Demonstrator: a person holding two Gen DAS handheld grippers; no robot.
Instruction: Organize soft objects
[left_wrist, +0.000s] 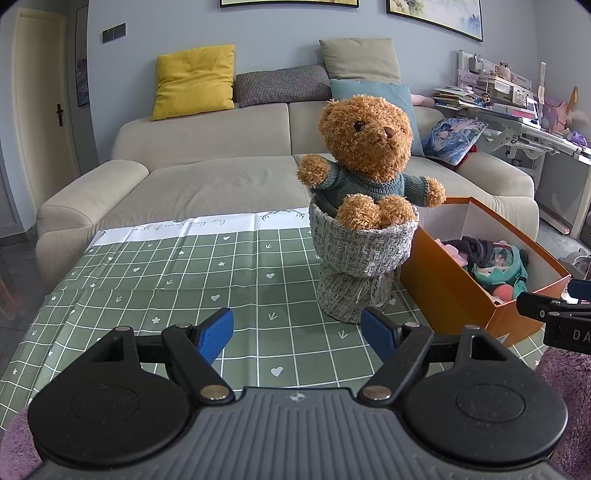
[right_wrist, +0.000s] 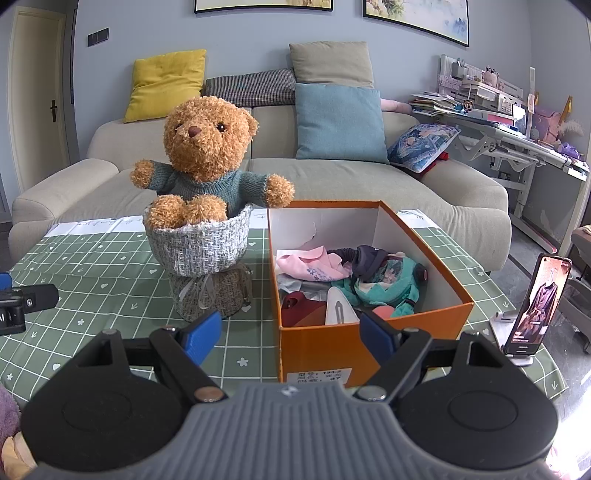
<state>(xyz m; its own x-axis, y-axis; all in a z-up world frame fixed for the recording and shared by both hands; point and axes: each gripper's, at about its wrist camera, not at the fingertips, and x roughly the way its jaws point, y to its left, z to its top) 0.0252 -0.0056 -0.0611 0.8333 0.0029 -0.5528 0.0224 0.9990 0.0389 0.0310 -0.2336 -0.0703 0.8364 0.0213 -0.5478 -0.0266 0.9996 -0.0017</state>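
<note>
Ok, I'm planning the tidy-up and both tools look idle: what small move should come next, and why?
Probably ease the left tool forward toward the teddy bear in its woven wrap. Both tools stand open and empty; the right tool faces the orange box, which already holds soft items. The bear stands outside it on the checked tablecloth, directly ahead of the left tool.

You are facing a beige sofa (right_wrist: 258, 177) sitting against a blue-grey wall (right_wrist: 240, 33), with yellow (right_wrist: 166, 83), teal (right_wrist: 338, 123) and grey cushions lying on it. A cluttered desk (right_wrist: 517, 122) is standing at the right, a cream door (right_wrist: 35, 96) at the left.
</note>
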